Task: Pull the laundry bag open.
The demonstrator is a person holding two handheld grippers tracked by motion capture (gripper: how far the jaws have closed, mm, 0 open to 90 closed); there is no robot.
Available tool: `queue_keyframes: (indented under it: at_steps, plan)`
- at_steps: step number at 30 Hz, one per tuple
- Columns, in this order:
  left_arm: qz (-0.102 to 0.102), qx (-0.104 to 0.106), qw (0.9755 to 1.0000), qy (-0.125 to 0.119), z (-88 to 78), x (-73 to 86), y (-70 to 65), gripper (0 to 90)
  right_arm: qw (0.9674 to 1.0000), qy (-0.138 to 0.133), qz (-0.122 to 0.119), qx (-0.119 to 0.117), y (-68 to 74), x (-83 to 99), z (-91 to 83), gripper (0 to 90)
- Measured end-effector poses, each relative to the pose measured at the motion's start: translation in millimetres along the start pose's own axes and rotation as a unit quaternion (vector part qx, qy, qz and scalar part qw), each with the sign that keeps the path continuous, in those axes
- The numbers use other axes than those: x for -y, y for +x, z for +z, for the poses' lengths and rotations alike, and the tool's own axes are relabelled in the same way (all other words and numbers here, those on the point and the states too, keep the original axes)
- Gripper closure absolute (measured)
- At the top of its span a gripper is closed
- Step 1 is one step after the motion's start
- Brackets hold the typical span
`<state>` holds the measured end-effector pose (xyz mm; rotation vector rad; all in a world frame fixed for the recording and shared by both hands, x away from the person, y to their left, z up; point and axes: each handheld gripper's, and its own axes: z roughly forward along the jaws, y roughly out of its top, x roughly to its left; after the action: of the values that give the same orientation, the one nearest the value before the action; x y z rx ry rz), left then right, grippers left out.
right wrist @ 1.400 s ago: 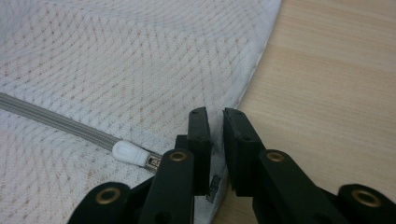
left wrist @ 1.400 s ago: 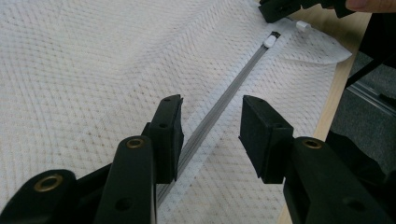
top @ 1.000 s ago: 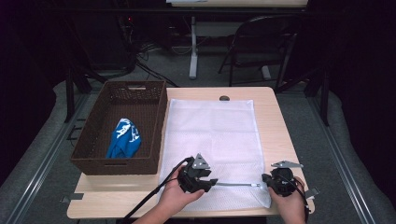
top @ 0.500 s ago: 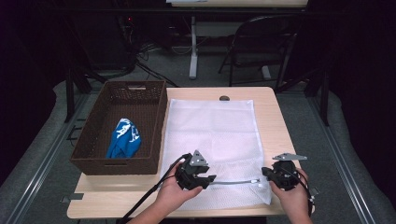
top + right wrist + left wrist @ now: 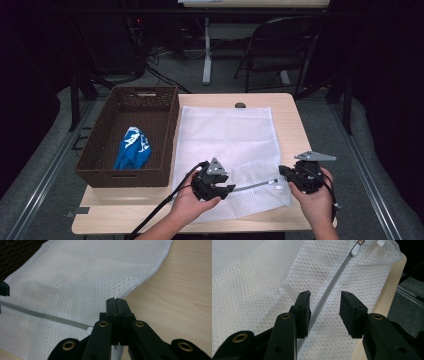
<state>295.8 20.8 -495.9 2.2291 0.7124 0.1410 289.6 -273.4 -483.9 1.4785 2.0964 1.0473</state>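
Currently, the white mesh bag (image 5: 227,145) lies flat on the bench (image 5: 287,107), just beside the brown wicker basket (image 5: 100,165), with its zipper (image 5: 255,186) running along the edge nearest the person. The left gripper (image 5: 225,189) sits over the near left part of the bag. Its jaws stand partly apart in the left gripper view, one on each side of the grey zipper tape (image 5: 332,285), and the pads do not press on it. The jaws have just been closing slightly. The white zipper pull (image 5: 355,250) lies farther along the tape, toward the bench edge. The right gripper (image 5: 284,172) is raised over the near right corner of the bag. Its jaws are fully closed in the right gripper view, meeting at the end of the zipper; whether they pinch the fabric cannot be determined. A blue cloth (image 5: 132,148) lies inside the basket.
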Motion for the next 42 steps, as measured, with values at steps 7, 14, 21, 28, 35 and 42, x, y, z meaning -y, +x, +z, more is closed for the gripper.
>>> queue_keyframes:
  at_steps: [7, 14, 21, 28, 35, 42]
  plan:
    - [-0.020, 0.024, 0.9995, -0.003, 8.5, -3.7, 0.3, 61.9, 0.9999, -0.009, -0.007, -0.006, 2.1, -1.8, -5.5, 90.0]
    - [0.002, 0.025, 0.9997, 0.000, 18.5, -13.5, -9.4, 62.1, 0.9998, -0.012, -0.004, -0.014, -0.2, 1.3, -5.7, 90.0]
    - [0.021, 0.030, 0.9993, 0.001, 31.4, -23.6, -19.8, 62.6, 0.9997, -0.018, -0.007, -0.017, 1.3, 1.6, -8.2, 90.0]
    - [0.033, 0.049, 0.9982, 0.008, 46.4, -34.7, -29.3, 62.8, 0.9995, -0.020, -0.012, -0.023, 3.7, 2.1, -8.1, 90.0]
    - [0.039, 0.061, 0.9974, 0.007, 56.9, -40.2, -36.4, 62.8, 0.9993, -0.022, -0.015, -0.027, 6.3, 1.8, -8.4, 90.0]
    - [0.035, 0.070, 0.9969, 0.014, 70.1, -41.7, -38.5, 62.8, 0.9989, -0.026, -0.016, -0.034, 8.6, 1.2, -8.6, 90.0]
